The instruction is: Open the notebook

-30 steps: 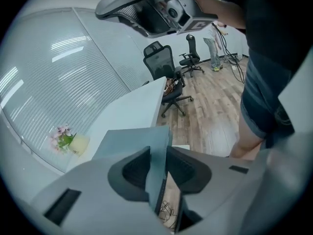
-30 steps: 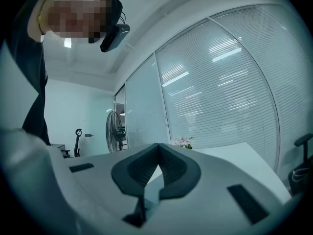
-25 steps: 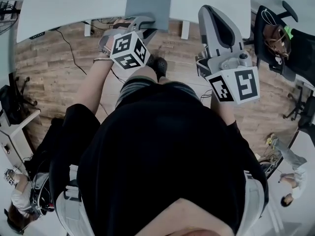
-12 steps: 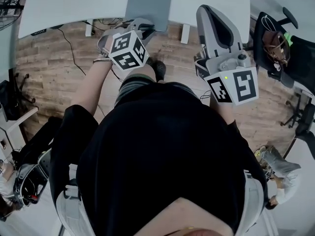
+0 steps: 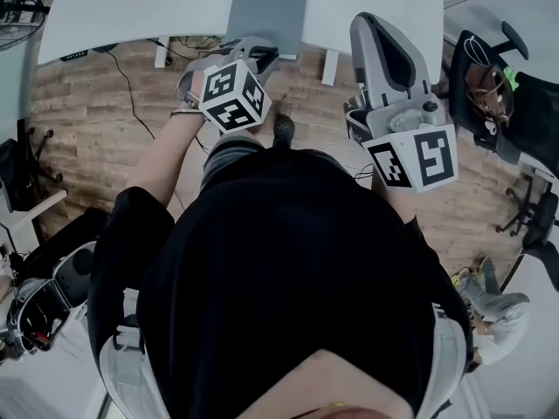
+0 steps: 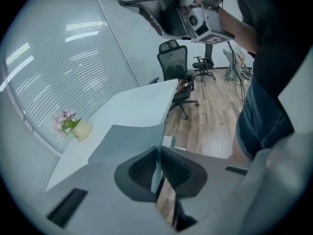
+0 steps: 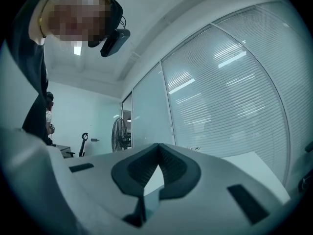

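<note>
Because the white round-edged table (image 5: 131,16) carries the flat grey rectangular notebook (image 5: 266,7) right at its near edge, any pull toward you may drag the whole book off the table instead of lifting its cover. Your left gripper (image 6: 157,151) has just been closing its jaws. They now look pinched on the notebook's near right corner, with a thin pale strip showing between the pads. I cannot tell whether that strip is the cover alone or the full thickness; if it is everything, lifting will only raise the closed book. A bite this shallow on a corner could also slip free. Your right gripper (image 7: 157,148) hangs high on the right, jaws pressed together on nothing and well apart from the notebook, so nothing holds the book down. Far left, the small pot of pink flowers (image 6: 73,126) stands well apart from all this.
</note>
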Demonstrator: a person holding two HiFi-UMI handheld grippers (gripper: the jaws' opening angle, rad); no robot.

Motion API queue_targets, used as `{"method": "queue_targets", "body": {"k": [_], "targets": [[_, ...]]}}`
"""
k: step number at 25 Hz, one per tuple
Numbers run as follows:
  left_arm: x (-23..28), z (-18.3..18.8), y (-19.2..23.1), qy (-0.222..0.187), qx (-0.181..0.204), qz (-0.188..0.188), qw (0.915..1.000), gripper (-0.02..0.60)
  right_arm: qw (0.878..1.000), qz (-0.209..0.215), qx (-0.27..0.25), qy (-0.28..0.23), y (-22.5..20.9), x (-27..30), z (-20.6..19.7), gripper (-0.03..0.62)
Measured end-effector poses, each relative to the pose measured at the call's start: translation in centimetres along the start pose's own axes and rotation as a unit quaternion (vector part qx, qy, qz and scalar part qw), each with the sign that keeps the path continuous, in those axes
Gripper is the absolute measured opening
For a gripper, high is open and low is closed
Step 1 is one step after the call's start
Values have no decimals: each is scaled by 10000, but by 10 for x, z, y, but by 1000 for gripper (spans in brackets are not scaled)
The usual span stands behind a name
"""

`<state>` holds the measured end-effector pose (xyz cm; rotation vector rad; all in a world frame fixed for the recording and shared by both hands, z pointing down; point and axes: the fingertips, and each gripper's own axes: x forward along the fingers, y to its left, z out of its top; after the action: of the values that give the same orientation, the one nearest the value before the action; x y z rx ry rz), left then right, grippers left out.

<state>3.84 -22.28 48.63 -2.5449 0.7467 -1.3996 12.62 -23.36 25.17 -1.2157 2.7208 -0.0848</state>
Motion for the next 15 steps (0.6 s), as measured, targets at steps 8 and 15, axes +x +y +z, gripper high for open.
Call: {"method": "queue_targets", "body": {"k": [8,15], "targets": [[-20,10,15,-861,-923,230,9917,35,9998,-167,83,-23,-4,10,0,5],[-44,16,32,-1637,-1691,392,9711,34,9999,-38,96,44,18,28,-9,5]]}}
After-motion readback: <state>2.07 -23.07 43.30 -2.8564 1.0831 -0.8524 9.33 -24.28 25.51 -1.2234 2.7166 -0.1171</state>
